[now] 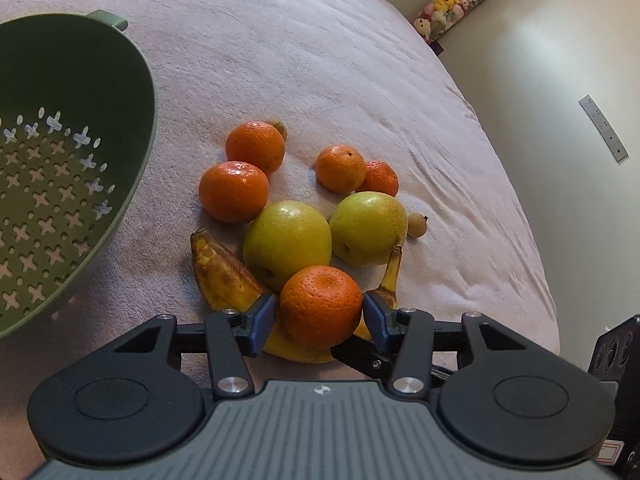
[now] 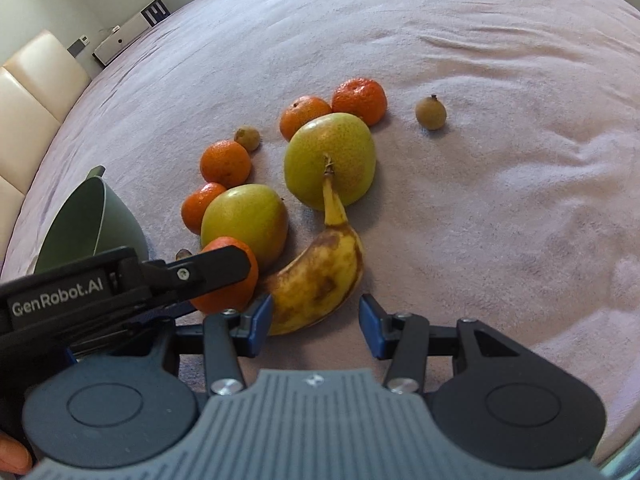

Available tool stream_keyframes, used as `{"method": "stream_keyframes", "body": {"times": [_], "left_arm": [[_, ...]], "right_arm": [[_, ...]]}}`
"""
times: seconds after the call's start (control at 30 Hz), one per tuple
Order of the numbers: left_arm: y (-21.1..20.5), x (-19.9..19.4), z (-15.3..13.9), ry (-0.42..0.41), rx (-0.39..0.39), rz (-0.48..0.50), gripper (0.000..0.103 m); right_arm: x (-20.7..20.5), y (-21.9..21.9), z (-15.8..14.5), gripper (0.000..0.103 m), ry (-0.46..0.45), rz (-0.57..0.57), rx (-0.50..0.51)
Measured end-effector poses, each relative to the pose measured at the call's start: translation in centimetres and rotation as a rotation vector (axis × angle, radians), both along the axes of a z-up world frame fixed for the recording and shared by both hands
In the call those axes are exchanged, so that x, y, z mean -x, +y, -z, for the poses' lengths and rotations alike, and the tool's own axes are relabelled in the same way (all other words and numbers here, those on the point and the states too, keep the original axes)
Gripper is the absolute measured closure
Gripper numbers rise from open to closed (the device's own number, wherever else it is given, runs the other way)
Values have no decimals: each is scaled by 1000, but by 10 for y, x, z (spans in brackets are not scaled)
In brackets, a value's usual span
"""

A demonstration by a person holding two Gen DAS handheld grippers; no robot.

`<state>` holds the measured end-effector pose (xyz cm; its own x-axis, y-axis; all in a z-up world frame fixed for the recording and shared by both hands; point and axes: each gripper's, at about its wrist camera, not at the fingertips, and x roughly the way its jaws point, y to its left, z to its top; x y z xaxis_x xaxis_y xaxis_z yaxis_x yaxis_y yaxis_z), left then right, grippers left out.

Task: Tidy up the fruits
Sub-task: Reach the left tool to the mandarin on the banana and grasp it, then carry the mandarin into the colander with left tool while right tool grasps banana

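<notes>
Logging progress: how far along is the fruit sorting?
Done: nothing; the green colander is empty. In hand: left gripper flanks a mandarin; right gripper open at the banana. Left: the pears, other mandarins, small brown fruits.

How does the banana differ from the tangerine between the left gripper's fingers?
The banana is long, curved and yellow with brown patches; the tangerine is round and evenly orange. The banana lies flat on the blanket; the tangerine sits partly over it. Both lie nearest the grippers.
</notes>
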<state>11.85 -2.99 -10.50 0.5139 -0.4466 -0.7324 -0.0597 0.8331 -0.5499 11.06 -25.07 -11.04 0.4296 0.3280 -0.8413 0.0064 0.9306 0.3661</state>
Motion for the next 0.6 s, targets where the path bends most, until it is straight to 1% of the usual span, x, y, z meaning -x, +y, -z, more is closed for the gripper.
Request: {"method": "stream_keyframes", "body": {"times": [0.17,0.23,0.33,0.43,0.47,0.53,0.6], "left_arm": [[0,2,-2,-5,-6,2,53],[1,3,-5,-11,-23,-5,53],[6,7,-13,-29,-47,-23,53],[11,10,-23,-47,-85,-40,53],[12,11,-25,-55,-95,-43,53],[14,14,-31,-73,-114,-47,53],[16,17,-36,-92,-131,-46,53]], "right_arm": [[0,2,2,56,-3,11,-5],[0,1,2,55,0,24,-16],[0,-2,3,55,18,53,-69],[1,3,2,51,26,50,-83],[1,5,1,47,25,46,-78],[1,9,1,44,25,50,-82],[0,10,3,44,33,69,-88]]}}
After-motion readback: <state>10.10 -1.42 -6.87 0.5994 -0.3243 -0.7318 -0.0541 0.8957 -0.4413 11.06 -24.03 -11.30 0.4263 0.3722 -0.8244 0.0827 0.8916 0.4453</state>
